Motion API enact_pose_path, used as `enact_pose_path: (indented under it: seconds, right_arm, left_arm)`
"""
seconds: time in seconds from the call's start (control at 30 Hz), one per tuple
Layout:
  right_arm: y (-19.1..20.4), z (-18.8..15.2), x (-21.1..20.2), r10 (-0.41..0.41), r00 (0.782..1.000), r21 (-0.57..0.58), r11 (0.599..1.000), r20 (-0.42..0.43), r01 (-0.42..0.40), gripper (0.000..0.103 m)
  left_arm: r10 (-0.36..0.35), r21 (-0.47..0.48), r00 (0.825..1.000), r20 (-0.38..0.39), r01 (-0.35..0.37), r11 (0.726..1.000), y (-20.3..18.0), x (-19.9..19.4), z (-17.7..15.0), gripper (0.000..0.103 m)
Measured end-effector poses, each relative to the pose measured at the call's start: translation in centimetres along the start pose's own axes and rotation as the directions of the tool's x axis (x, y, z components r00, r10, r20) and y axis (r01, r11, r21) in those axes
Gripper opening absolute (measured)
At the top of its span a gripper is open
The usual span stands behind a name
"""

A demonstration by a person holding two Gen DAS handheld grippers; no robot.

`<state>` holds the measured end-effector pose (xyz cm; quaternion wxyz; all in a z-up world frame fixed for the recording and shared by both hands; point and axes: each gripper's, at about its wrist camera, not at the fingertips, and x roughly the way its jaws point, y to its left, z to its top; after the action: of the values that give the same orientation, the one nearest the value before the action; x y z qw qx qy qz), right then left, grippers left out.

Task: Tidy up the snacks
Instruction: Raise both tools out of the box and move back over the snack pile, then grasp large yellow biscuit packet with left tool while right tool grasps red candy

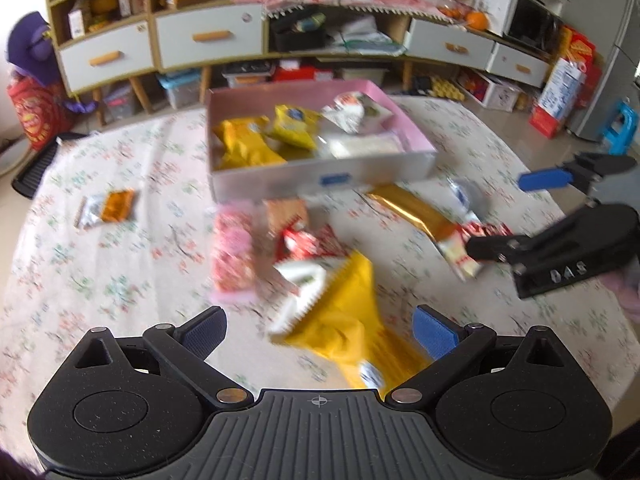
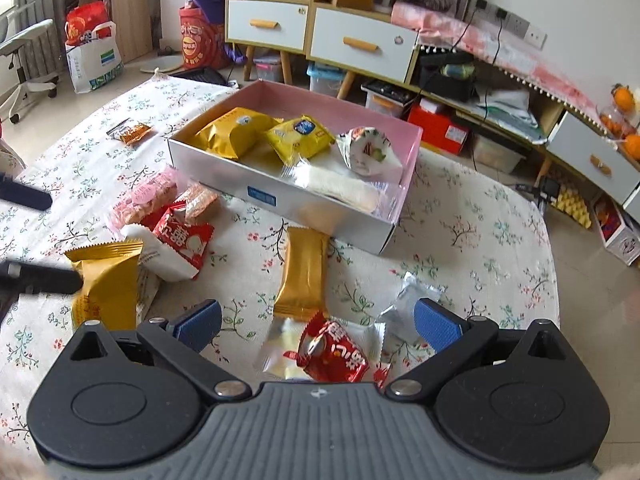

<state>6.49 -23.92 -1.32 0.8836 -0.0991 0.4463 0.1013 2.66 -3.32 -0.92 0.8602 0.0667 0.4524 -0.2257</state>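
A pink-lined box (image 1: 320, 180) (image 2: 280, 204) with silver walls stands mid-table and holds two yellow packets, a white cone-shaped packet and a clear-wrapped white bar. My left gripper (image 1: 320, 332) is open, and a yellow packet (image 1: 344, 312) (image 2: 106, 280) lies on the cloth between its fingers. My right gripper (image 2: 318, 324) (image 1: 516, 214) is open too, low over a red packet (image 2: 336, 354) that rests on a clear-wrapped snack. A long gold packet (image 2: 302, 276) (image 1: 412, 208) lies between that red packet and the box.
A pink packet (image 1: 234, 252) (image 2: 144, 196), another red packet (image 2: 184, 236) and a silver packet (image 2: 408, 300) lie loose on the flowered cloth (image 1: 120, 280). A small orange-and-silver packet (image 1: 106, 210) (image 2: 130, 132) sits apart at the left. Drawered cabinets (image 1: 208, 36) stand beyond the table.
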Motion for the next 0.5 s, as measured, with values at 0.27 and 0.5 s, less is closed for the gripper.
enact_pose_path:
  seconds: [0.27, 0.5]
  right_arm:
    - [-0.4, -0.9, 0.7, 0.055, 0.996, 0.0, 0.999, -0.071, -0.055, 0.103]
    - [-1.2, -2.3, 1.0, 0.117, 0.99, -0.067, 0.99, -0.08, -0.123, 0.103]
  left_arm:
    - [-0.052, -0.025, 0.996, -0.073, 0.051, 0.998, -1.6, 1.3, -1.4, 0.099]
    - [-0.073, -0.075, 0.995, -0.068, 0.068, 0.995, -2.2, 2.1, -1.8, 0.095]
